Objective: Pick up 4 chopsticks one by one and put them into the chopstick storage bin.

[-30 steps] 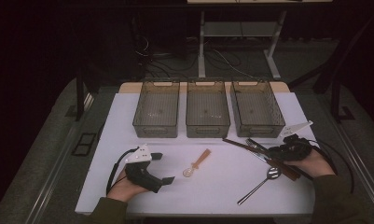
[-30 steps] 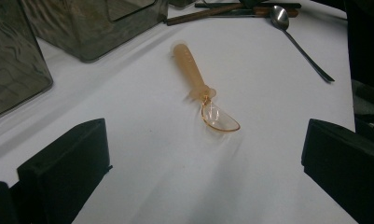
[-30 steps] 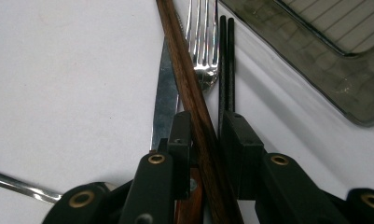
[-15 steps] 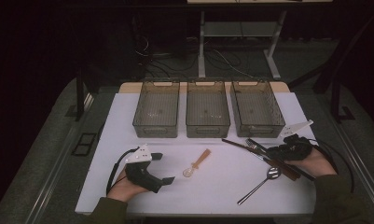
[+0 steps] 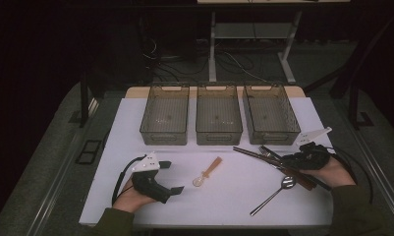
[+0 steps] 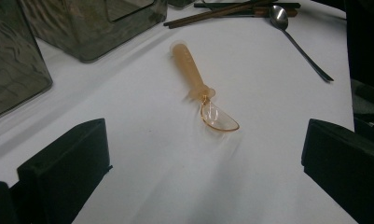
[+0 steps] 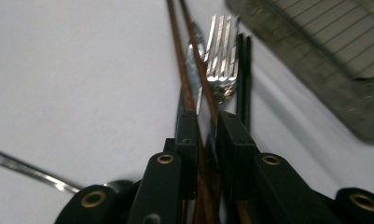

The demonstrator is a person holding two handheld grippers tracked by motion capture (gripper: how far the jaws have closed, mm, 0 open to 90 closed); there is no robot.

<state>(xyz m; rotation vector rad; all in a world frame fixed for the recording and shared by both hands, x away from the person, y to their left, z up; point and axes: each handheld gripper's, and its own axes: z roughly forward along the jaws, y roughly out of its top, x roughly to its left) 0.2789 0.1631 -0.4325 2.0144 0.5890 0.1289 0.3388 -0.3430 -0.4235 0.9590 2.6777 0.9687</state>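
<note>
A pair of brown chopsticks runs between the jaws of my right gripper, which has just been closing and is shut on them. They lie over a metal fork and black chopsticks. In the high view the right gripper sits at the right of the table on this cutlery pile. A metal spoon lies just in front of it. My left gripper rests open at the front left. An orange plastic spoon lies ahead of its spread jaws, untouched.
Three grey see-through bins stand in a row at the back of the white table top. The table's front edge is close to both hands. Dark floor and a desk frame lie beyond.
</note>
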